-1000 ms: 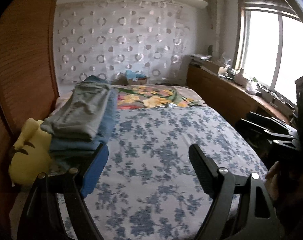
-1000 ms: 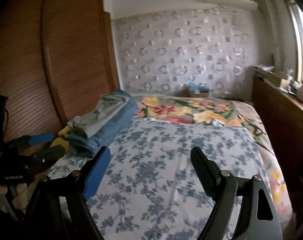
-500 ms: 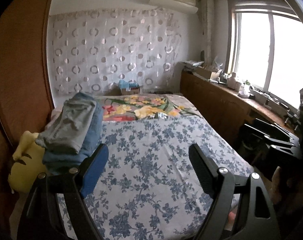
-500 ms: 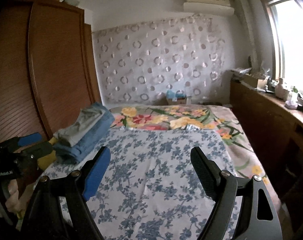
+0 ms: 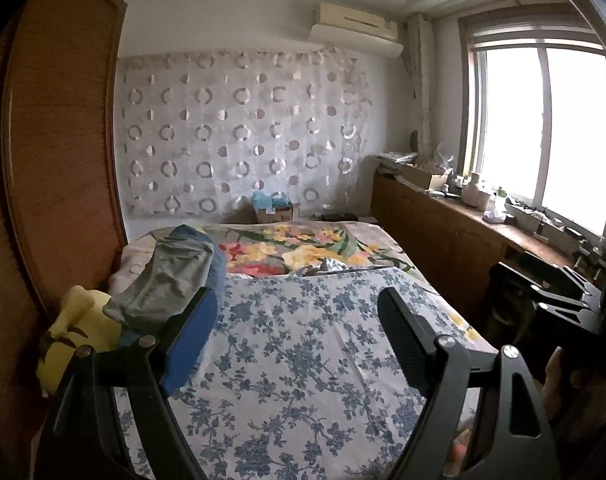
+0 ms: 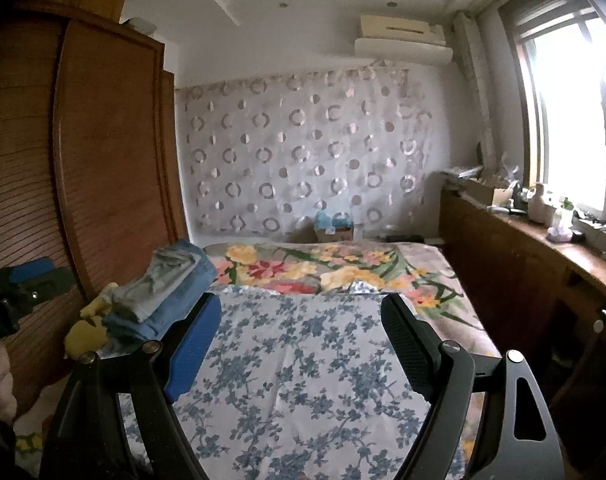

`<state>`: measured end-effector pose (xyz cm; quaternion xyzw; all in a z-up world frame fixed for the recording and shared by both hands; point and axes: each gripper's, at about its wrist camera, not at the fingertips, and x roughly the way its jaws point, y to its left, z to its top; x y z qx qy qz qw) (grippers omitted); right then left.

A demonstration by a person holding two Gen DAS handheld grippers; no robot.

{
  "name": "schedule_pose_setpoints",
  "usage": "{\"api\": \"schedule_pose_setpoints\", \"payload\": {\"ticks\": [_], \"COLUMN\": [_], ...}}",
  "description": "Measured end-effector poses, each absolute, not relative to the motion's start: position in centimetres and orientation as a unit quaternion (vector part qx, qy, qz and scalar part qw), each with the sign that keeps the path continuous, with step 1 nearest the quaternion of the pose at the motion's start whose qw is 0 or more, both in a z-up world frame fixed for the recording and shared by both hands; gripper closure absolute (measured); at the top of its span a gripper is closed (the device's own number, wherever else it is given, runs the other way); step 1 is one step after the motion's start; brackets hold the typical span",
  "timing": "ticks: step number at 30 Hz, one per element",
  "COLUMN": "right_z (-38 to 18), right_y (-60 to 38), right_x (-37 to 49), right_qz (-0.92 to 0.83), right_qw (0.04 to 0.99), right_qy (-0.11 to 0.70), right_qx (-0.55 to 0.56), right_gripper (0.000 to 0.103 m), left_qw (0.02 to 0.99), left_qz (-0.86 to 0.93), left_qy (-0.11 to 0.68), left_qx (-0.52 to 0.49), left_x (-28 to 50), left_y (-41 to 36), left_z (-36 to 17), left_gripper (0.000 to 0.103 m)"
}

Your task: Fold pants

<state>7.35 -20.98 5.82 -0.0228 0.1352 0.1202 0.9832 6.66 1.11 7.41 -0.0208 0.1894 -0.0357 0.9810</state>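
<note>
Your left gripper (image 5: 297, 320) hangs over the bed (image 5: 303, 360), jaws spread wide, nothing between them. Your right gripper (image 6: 301, 328) is the same: wide apart, empty, above the blue-flowered sheet (image 6: 303, 380). The folded pants (image 5: 171, 280) sit in a stack at the bed's left edge, grey pair on top of blue, just beside the yellow plush toy (image 5: 75, 336) and the wooden wardrobe (image 5: 59, 160). Neither gripper touches the stack. In the right wrist view the pants show left of the blue finger pad (image 6: 193, 344).

Grey folded pants (image 5: 171, 280) atop blue stack, bed's left edge, perhaps rumpled
</note>
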Motion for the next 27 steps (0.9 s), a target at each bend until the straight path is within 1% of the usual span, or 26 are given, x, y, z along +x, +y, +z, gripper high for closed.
{"api": "schedule_pose_setpoints", "payload": {"ticks": [27], "right_z": [5.6], "right_y": [-21.6], "right_x": [7.2], "right_qz": [0.122], "right_qw": [0.983], "right_qy": [0.132], "right_qx": [-0.025], "right_gripper": [0.019], "left_qw": [0.980], "left_qz": [-0.025], "left_qy": [0.194], "left_qx": [-0.023], "left_x": [6.8], "left_y": [2.0], "left_z": [6.7], "left_gripper": [0.020]}}
